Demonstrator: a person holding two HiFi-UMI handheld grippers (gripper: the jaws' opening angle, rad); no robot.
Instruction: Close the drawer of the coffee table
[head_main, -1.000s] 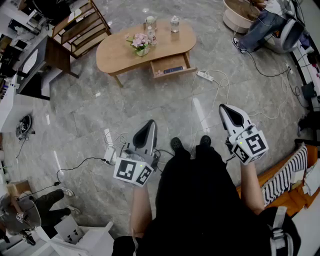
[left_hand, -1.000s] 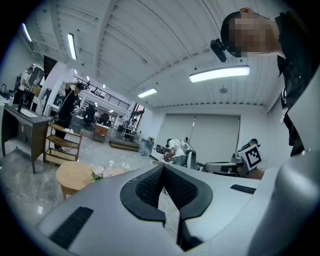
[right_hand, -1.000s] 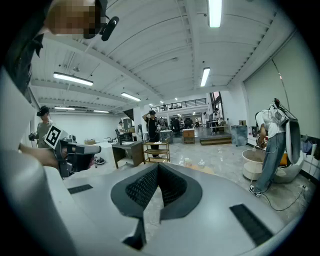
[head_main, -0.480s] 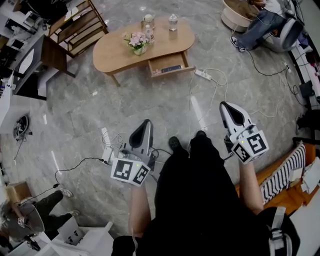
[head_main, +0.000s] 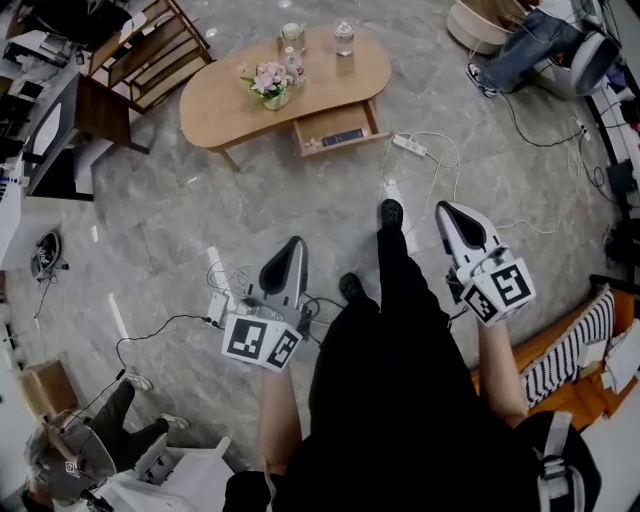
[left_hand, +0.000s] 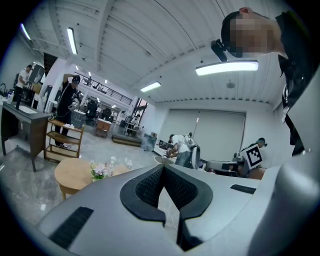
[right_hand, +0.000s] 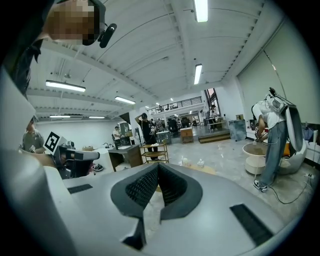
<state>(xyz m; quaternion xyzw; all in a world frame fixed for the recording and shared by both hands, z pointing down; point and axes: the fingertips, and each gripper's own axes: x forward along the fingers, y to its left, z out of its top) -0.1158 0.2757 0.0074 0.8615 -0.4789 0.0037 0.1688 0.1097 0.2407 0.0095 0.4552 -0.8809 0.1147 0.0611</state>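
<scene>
A kidney-shaped wooden coffee table (head_main: 225, 105) stands on the grey stone floor (head_main: 190, 225), bearing a pot of pink flowers (head_main: 266, 83) and clear glass bottles (head_main: 344, 38), with a white power strip (head_main: 408, 146) on the floor beside it.

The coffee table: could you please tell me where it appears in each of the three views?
Head view: coffee table at top centre, drawer open towards the person.
Left gripper view: the coffee table sits lower left, flowers on it.
Right gripper view: only a sliver of the coffee table at centre, mostly hidden.
Shared landmark: the wooden shelf beside the table.
</scene>
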